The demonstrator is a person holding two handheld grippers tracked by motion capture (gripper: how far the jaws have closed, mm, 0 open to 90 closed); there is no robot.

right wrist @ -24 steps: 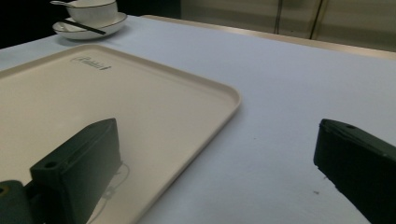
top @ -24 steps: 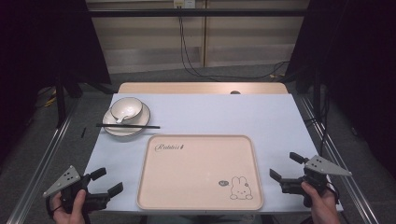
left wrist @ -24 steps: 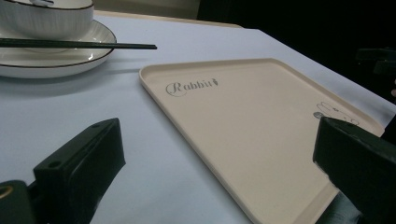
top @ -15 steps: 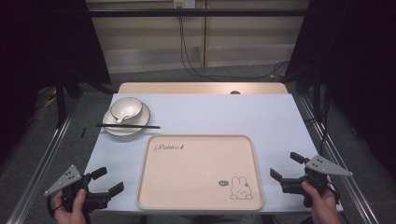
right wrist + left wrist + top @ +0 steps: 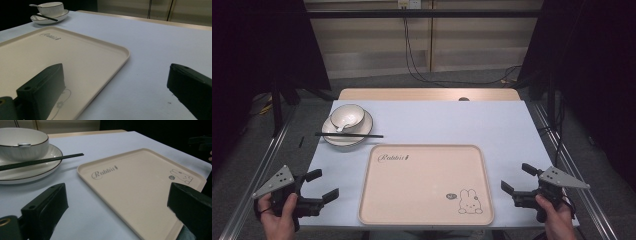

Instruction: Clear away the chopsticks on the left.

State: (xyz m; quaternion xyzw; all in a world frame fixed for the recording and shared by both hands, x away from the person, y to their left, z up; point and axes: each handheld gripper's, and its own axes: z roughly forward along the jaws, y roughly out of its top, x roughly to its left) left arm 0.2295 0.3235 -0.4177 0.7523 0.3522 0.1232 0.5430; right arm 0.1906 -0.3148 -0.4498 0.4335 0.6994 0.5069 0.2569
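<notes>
Empty tray (image 5: 426, 185) sits mid-tabletop. Bowl (image 5: 346, 116), plate (image 5: 333, 134) and chopsticks (image 5: 349, 135) wait beyond its far-left corner, untouched. Left tongs (image 5: 326, 185) and right tongs (image 5: 518, 177) flank the tray, gaping, holding nothing.

The plate (image 5: 30, 170) is running off the left edge in the left gripper view, and the chopsticks (image 5: 40, 161) are getting cut there too. The bowl (image 5: 22, 142) is hiding most of the spoon (image 5: 24, 144); only a bit of it is peeking over the rim. The tray (image 5: 75, 55) is spilling past the left and bottom edges in the right gripper view, its rabbit print sitting half behind a jaw, and its lettering is reading too small.
</notes>
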